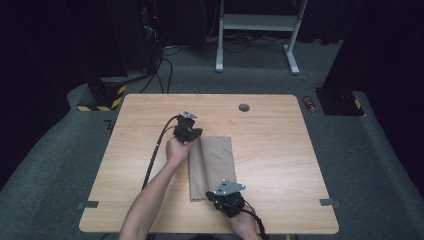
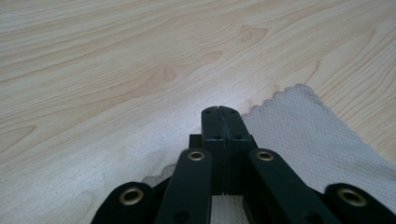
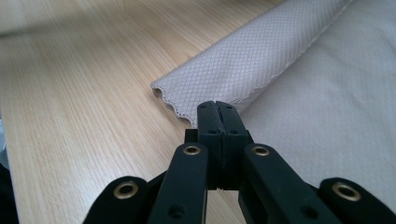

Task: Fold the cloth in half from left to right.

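Right gripper [image 3: 218,108] jaws together at cloth [image 3: 327,116] near corner | left gripper [image 2: 219,112] together at far corner | first fold made, more folding left

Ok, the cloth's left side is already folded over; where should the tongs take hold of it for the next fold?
Probably at the two corners of the folded left edge of the cloth, one near each pair of tongs. The doubled scalloped edge lifts slightly off the table, giving a lip. Come in low from the cloth's left, pads sliding under that raised edge; elsewhere the cloth lies flat.
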Action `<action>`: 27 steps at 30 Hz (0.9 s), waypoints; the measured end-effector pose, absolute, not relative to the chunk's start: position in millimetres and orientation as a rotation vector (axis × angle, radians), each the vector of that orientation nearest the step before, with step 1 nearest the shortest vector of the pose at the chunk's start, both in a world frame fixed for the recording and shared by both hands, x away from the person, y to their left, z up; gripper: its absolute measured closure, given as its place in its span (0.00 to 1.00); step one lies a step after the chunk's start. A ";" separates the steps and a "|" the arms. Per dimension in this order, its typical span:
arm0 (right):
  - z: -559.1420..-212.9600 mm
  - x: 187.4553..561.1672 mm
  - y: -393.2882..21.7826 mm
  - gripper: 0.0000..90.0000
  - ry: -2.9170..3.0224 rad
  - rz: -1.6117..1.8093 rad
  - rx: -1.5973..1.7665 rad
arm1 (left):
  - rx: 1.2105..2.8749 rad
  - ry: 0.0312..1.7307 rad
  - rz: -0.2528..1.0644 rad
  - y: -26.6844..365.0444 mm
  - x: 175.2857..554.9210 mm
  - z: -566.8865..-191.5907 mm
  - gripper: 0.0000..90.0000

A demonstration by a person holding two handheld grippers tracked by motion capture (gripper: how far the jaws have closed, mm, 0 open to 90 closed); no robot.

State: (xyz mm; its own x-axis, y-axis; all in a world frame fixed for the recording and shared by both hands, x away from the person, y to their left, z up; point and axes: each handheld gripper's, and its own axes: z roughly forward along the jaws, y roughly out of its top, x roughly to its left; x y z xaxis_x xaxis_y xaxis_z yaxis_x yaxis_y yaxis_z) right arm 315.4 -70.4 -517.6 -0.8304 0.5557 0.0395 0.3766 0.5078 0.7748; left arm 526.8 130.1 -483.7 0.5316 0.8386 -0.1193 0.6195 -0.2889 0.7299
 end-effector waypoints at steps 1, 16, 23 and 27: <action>-518.0 315.4 -72.8 1.00 2.535 1.219 0.802 | 2.018 1.180 0.369 128.8 527.1 -484.1 1.00; -519.4 313.4 -87.7 1.00 2.511 1.225 0.844 | 2.038 1.141 0.358 108.1 530.3 -479.8 1.00; -520.1 312.7 -93.8 1.00 2.500 1.229 0.867 | 2.040 1.126 0.353 101.9 531.5 -479.1 1.00; -519.9 312.6 -96.7 1.00 2.496 1.227 0.871 | 2.041 1.114 0.360 97.4 531.5 -477.8 1.00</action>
State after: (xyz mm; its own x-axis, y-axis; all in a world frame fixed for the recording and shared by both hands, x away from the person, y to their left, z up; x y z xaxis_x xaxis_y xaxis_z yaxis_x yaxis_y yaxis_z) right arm 312.6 -96.7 -519.9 -0.7981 0.6000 0.0553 0.4101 0.4736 0.7794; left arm 531.5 97.4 -477.8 0.5781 0.8086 -0.1095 0.5914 -0.3228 0.7389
